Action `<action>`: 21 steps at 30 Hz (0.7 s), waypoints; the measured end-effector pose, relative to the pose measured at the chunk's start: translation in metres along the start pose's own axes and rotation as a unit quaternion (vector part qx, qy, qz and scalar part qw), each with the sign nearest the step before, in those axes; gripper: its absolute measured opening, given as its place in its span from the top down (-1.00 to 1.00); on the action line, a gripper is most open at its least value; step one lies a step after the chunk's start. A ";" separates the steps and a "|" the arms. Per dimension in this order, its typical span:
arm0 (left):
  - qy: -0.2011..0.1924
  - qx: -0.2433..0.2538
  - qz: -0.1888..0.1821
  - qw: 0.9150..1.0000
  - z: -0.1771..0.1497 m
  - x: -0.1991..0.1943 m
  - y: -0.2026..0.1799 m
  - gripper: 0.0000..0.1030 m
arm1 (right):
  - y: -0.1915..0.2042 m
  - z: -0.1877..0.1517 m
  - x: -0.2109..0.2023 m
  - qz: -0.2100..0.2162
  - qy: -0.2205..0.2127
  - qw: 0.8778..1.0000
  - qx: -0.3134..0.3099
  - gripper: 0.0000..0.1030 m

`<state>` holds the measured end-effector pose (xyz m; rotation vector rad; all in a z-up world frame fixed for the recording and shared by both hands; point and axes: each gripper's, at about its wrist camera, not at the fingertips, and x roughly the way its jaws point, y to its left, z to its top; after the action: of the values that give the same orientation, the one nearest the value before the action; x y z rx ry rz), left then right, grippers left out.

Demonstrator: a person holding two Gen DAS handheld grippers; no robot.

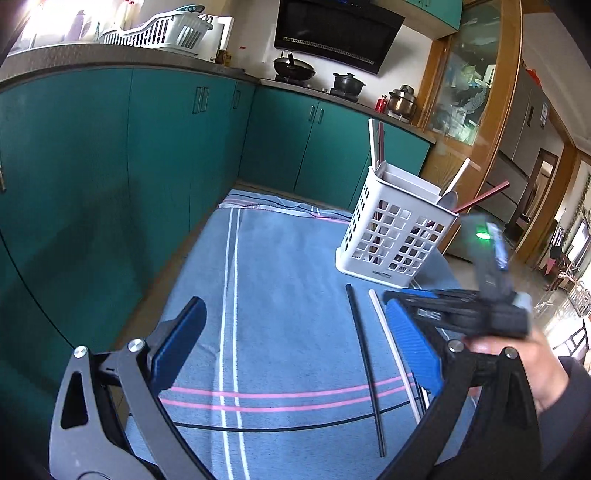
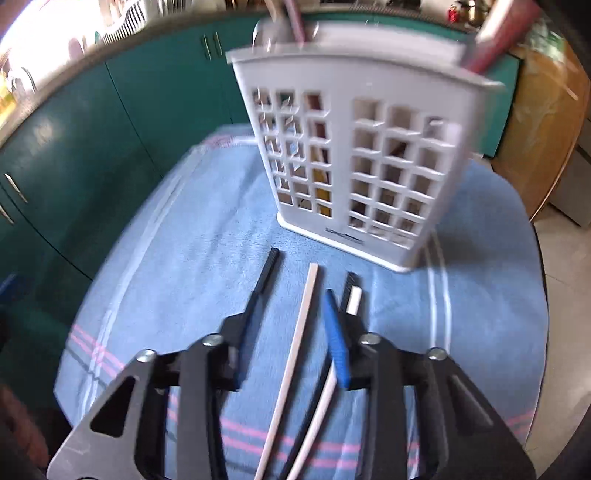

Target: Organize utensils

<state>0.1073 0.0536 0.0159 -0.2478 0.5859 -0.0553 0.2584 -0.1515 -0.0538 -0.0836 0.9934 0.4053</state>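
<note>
A white slotted utensil caddy (image 1: 395, 229) (image 2: 354, 158) stands at the far right of the blue striped cloth (image 1: 280, 280), with red and white chopsticks and a spoon in it. In front of it a black chopstick (image 1: 365, 369) and a white chopstick (image 1: 391, 350) lie loose. My left gripper (image 1: 295, 302) is open wide above the bare cloth and holds nothing. My right gripper (image 2: 291, 295) points down at the loose sticks. One white chopstick (image 2: 303, 332) lies between its blue pads (image 2: 336, 339), untouched. A black chopstick (image 2: 269, 266) runs under its left finger, and another black and white pair (image 2: 352, 295) lies just right of it.
Teal cabinets (image 1: 110, 166) curve along the left and back, close to the table's left edge. The counter holds a white dish rack (image 1: 159, 33), a wok (image 1: 293, 68) and pots. A wood-framed glass door (image 1: 469, 92) stands behind the caddy. A hand (image 1: 517, 354) grips the right tool.
</note>
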 end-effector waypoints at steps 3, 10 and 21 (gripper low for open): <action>0.000 0.000 0.001 1.000 0.001 0.000 0.002 -0.87 | 0.001 0.007 0.011 -0.007 0.007 1.000 0.004 0.45; 0.019 -0.005 0.004 1.000 0.004 0.012 0.007 -0.87 | 0.002 0.005 0.000 -0.013 -0.011 1.000 0.005 0.45; 0.135 0.046 -0.027 0.989 0.009 0.112 -0.057 -0.12 | -0.060 -0.020 -0.024 -0.014 -0.028 0.998 0.059 0.45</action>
<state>0.2063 -0.0132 -0.0237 -0.1667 0.8436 -0.1702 0.2532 -0.2194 -0.0518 0.0205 0.9578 0.3211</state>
